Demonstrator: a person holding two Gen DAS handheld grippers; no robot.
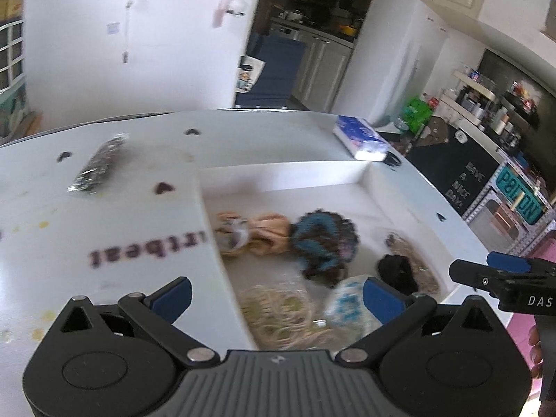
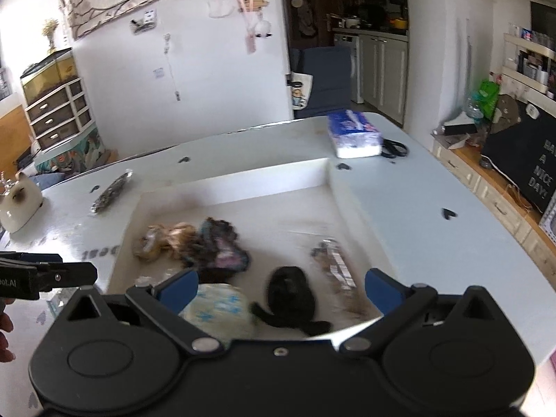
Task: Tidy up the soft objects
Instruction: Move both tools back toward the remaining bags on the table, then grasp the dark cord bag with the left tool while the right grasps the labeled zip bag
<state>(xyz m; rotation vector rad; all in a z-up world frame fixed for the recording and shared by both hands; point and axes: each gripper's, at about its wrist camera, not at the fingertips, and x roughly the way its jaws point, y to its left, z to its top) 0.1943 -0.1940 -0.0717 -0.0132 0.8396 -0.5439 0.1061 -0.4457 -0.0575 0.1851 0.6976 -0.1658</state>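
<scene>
**Both grippers poised over a shallow tray of soft items**

White counter (image 2: 417, 208), spanning the middle of both views, carries everything; a blue-and-white tissue pack (image 2: 354, 133) lies at its far edge, upper right of centre, clear of the work, beside black-handled scissors (image 2: 394, 147). A long silvery foil packet (image 1: 99, 165) lies on the counter at upper left, outside the tray, its long axis running from lower left to upper right.

Shallow white rectangular tray (image 2: 323, 173) sits in the centre of the right wrist view; its raised walls presumably serve to keep the soft items gathered. Inside, from largest to smallest:

- dark blue-and-black ruffled fabric bundle (image 1: 325, 243), mid-tray, touching a tan cloth bundle (image 1: 253, 232) to its left; together they form a row running left to right in the frame;
- white soft pouch with blue print (image 2: 219, 312), at the near edge of the tray;
- heap of pale yellow rubber bands (image 1: 278, 316), lower centre of the left wrist view;
- flat brown patterned packet (image 2: 335, 267), long axis running from upper left to lower right;
- small black fabric piece (image 2: 290, 295), a tail trailing toward lower right.

Left gripper (image 1: 278, 295) and right gripper (image 2: 281, 288) both hover above the near tray edge with jaws spread wide and empty, apparently ready to choose an item. Motion blur obscures finer detail.
</scene>
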